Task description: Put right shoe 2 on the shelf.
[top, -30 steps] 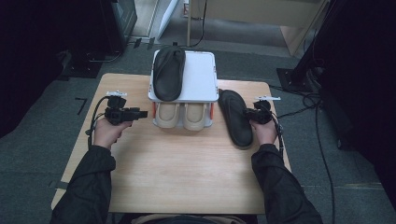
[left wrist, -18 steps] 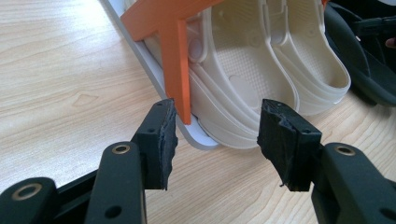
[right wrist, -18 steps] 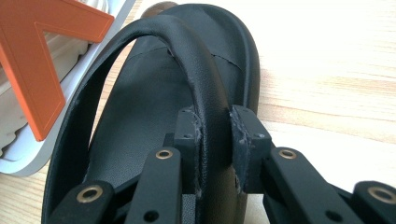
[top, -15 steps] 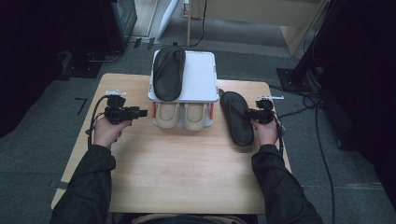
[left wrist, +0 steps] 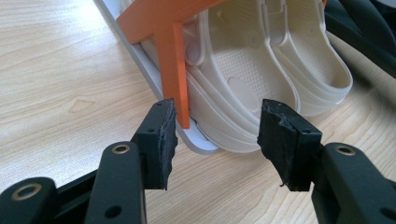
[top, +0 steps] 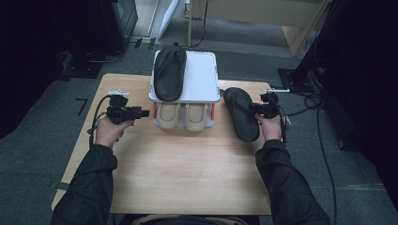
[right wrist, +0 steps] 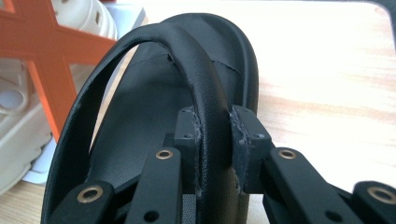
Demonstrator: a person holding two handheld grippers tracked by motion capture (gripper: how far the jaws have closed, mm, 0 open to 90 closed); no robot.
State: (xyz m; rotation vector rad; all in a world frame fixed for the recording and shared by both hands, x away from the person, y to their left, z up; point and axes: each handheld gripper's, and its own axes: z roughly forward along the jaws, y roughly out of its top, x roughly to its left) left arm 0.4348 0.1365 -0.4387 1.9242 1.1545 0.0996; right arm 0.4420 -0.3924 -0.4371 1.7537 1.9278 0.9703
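Right gripper [right wrist: 212,154] jaws clenched on the smooth rounded strap of a black sandal [top: 241,114], matte foam sole, lying just right of the rack [top: 202,75] near the table's [top: 187,173] right edge. Left gripper [left wrist: 215,133] jaws released, rough black pads empty, facing glossy cream clogs [left wrist: 261,70] under the rack's white shelf by an orange strut [left wrist: 175,70]. Second sandal [top: 170,72] on top; bare wood in front.

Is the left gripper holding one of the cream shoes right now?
No, the left gripper has its jaws open, with the cream shoes on the rack lying beyond them and touching neither pad.
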